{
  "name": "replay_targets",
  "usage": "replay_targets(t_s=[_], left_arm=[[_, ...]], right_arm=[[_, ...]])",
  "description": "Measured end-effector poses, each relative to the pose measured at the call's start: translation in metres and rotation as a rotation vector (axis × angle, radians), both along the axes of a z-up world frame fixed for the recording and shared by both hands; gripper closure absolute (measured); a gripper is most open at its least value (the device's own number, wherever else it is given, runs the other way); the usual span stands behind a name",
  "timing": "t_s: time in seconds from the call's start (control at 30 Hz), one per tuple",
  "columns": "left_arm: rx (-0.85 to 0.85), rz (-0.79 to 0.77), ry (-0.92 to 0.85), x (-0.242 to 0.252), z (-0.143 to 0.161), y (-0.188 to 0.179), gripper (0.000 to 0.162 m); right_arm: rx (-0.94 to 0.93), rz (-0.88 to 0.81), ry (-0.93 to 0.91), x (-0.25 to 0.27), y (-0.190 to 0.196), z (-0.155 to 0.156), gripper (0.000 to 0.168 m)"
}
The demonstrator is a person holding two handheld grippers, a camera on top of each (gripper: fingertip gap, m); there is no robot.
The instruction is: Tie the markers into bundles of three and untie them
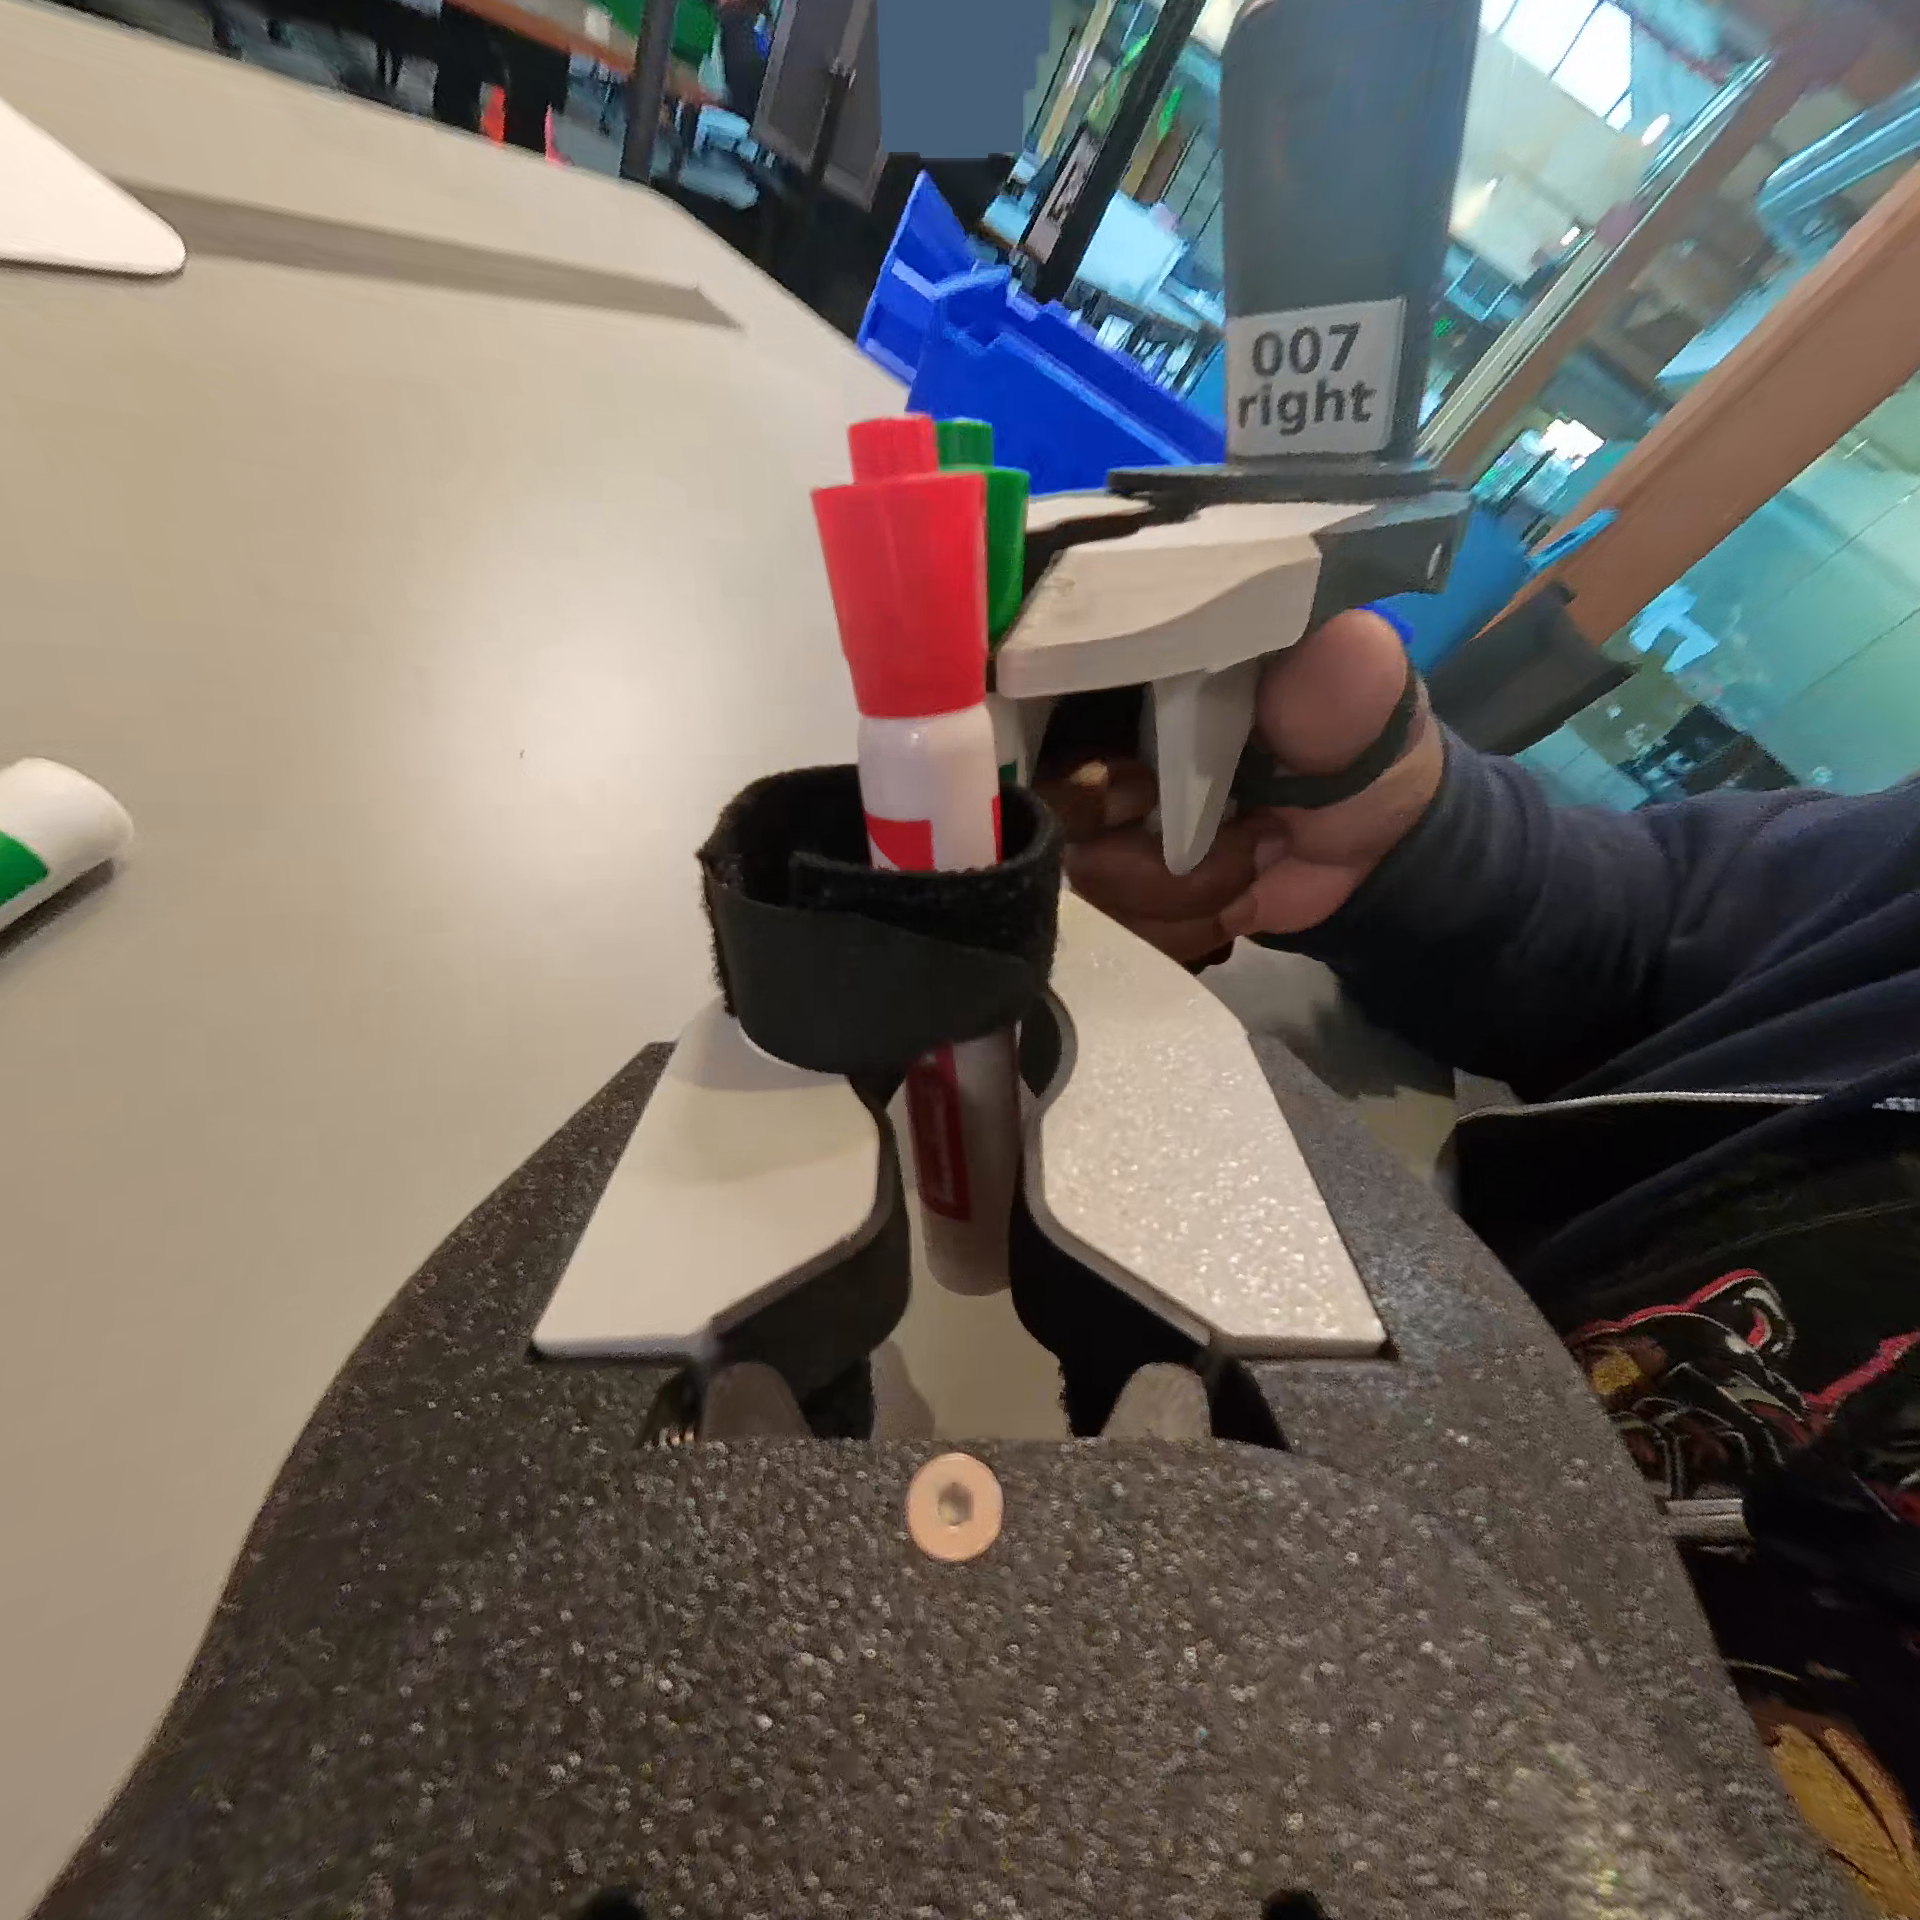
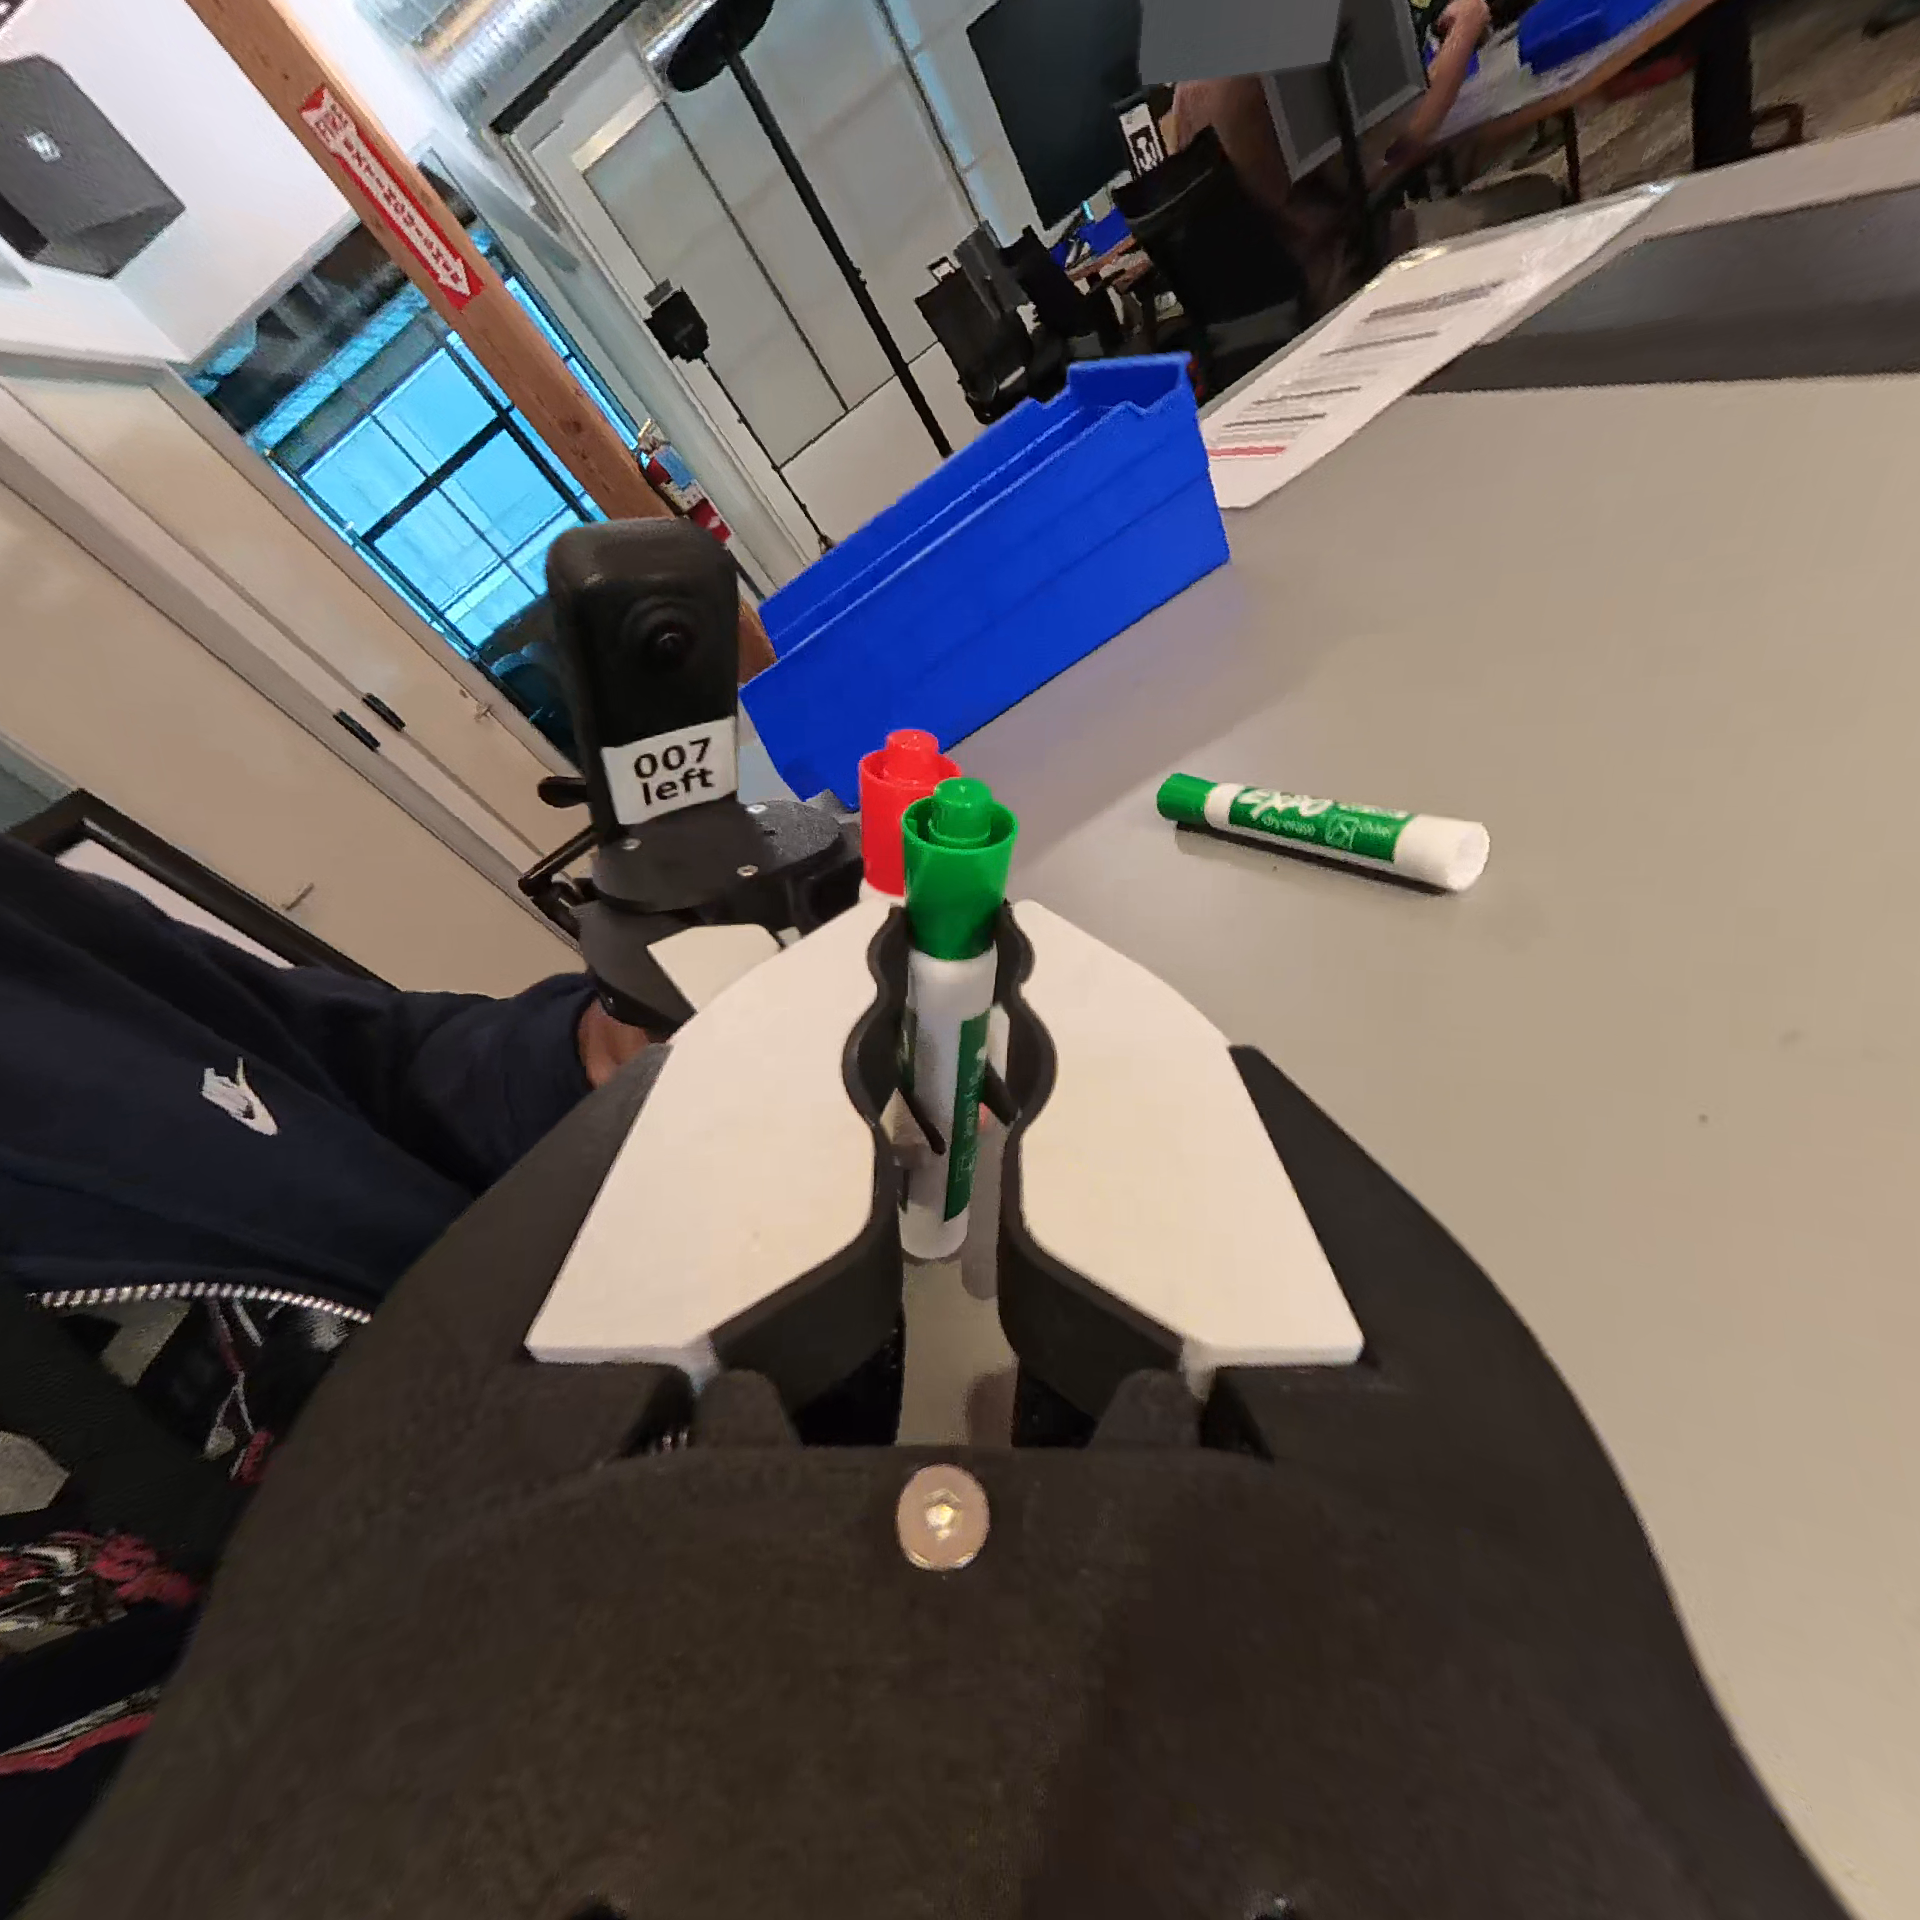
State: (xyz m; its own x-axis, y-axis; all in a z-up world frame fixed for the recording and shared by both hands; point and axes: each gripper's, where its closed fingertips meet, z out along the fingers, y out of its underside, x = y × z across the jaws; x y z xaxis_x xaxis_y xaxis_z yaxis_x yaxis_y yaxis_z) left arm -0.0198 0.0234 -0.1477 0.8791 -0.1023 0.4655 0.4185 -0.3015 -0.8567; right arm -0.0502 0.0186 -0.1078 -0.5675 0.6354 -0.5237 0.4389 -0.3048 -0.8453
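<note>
My left gripper (image 1: 956, 1049) is shut on a red-capped marker (image 1: 914, 623) and holds it upright. A black hook-and-loop strap (image 1: 883, 914) loops loosely around that marker just above my fingers. My right gripper (image 2: 951, 935) is shut on a green-capped marker (image 2: 951, 1049), also upright. The two markers stand side by side, caps up. In the left wrist view the right gripper (image 1: 1049, 592) comes in from the right with the green marker (image 1: 1006, 540) behind the red one. In the right wrist view the red marker (image 2: 894, 810) shows behind the green one.
A loose green marker (image 2: 1320, 831) lies on the grey table (image 2: 1558, 1039) to the right; its end shows at the left edge of the left wrist view (image 1: 42, 831). A blue bin (image 2: 987, 592) stands behind. A printed sheet (image 2: 1403, 332) lies farther back. A person's sleeve is close by. The tips of one gripper are about 4 cm away from the tips of the other.
</note>
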Motion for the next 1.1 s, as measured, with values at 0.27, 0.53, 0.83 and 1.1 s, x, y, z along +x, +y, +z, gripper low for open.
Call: replay_targets(t_s=[0.27,0.53,0.83,1.1], left_arm=[[-0.132,-0.021,-0.016,0.003,-0.019,0.001,0.143],[-0.249,-0.186,-0.160,0.017,-0.033,-0.010,0.143],[-0.418,-0.300,-0.080,0.018,-0.048,-0.016,0.143],[-0.522,-0.406,0.073,0.022,-0.052,-0.018,0.143]], right_arm=[[-0.012,0.006,-0.063,0.001,0.005,-0.020,0.151],[-0.107,0.060,-0.161,0.004,0.008,-0.031,0.147],[-0.035,0.100,-0.277,0.017,0.019,-0.056,0.145],[0.258,0.164,-0.033,0.030,0.032,-0.047,0.142]])
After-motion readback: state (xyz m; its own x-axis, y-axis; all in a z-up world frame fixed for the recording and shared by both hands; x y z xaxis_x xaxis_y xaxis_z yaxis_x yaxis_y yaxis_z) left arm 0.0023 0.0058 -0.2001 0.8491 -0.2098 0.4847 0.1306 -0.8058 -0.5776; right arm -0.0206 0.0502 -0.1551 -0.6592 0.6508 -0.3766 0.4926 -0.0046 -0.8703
